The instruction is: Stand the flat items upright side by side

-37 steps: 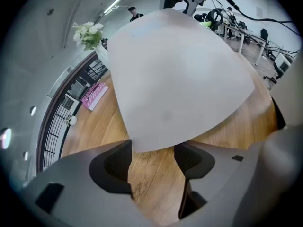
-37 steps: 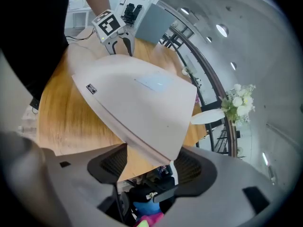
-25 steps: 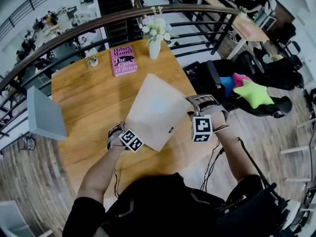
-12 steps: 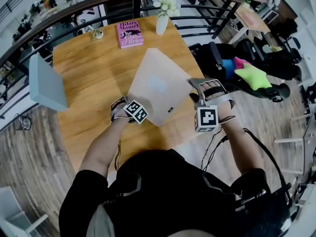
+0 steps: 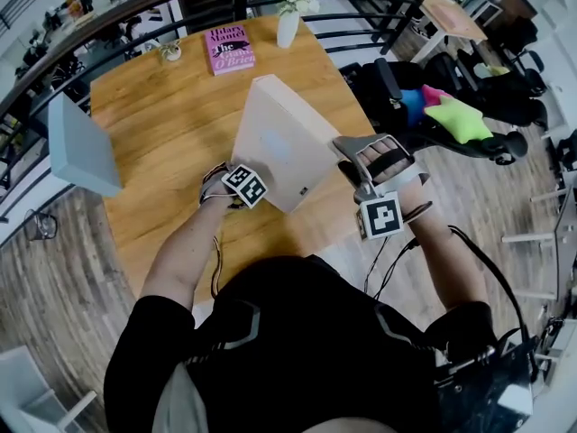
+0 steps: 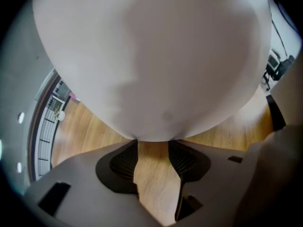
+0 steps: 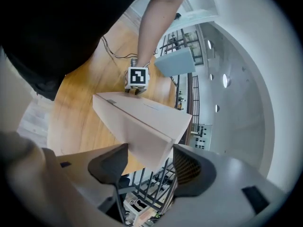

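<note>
Tilting pale beige flat rectangular box (image 5: 281, 142): caught partway between lying and standing over the brown wooden tabletop (image 5: 162, 124), close to its near edge. Apparently being swung up onto one edge.
Left hand-held gripper (image 5: 236, 183): at the box's near-left edge, jaws closing. Box rim just at the jaw tips, bare wood showing through the gap, pads not yet pressing. Probably set there as a pivot and a stop against sliding.
Right hand-held gripper (image 5: 361, 156): pinching the box's right corner, wedged between both pads. Likely the lifting side, chosen far from the pivot for leverage.
Grey-blue flat panel (image 5: 81, 147): already upright at the tabletop's left rim, well apart from the box. Probable neighbour for the side-by-side row.
Pink paperback book (image 5: 230, 48): lying flat at the far side, untouched, near a white vase of flowers (image 5: 287, 27).
Progress: one item up, one mid-tilt, one flat; judged roughly a third done.
Next need: a firm left-side clamp before further rotation, then a carry towards the panel.
Risk: bottom edge skidding on smooth wood, or a thin upright item toppling once released without support.
</note>
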Demonstrator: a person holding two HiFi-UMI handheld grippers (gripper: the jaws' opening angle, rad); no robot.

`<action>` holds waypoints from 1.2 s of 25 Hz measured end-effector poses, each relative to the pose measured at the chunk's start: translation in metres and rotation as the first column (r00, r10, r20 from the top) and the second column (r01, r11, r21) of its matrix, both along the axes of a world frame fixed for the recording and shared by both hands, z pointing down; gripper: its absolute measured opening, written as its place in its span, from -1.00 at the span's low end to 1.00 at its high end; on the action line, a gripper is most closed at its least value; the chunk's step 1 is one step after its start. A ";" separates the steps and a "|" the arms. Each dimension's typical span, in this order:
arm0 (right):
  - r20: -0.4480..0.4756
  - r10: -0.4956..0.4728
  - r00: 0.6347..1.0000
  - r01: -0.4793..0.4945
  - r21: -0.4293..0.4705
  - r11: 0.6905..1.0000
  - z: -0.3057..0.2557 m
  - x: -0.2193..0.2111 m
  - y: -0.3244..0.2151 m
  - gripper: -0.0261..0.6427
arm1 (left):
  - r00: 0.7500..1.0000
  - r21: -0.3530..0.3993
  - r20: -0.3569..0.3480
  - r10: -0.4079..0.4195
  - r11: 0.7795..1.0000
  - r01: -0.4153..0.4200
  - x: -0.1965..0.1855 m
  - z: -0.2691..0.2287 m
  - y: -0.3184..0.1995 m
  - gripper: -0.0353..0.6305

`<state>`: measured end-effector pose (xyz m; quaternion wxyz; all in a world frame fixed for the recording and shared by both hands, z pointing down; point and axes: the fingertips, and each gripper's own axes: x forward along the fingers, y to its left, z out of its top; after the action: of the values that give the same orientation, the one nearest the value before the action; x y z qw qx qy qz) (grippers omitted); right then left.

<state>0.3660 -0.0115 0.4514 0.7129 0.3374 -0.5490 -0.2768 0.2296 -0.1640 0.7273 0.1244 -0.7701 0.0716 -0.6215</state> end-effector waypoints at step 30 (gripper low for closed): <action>0.155 -0.263 0.952 0.251 0.095 0.963 -0.002 -0.096 -0.097 -0.05 | 0.485 -0.362 -0.641 -0.595 0.791 0.493 -0.104 -0.189 -0.024 -0.27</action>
<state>0.2701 -0.1081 0.4494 0.6095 0.3112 -0.6351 -0.3583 0.1256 -0.1884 0.5386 -0.1678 -0.8936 0.3146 -0.2727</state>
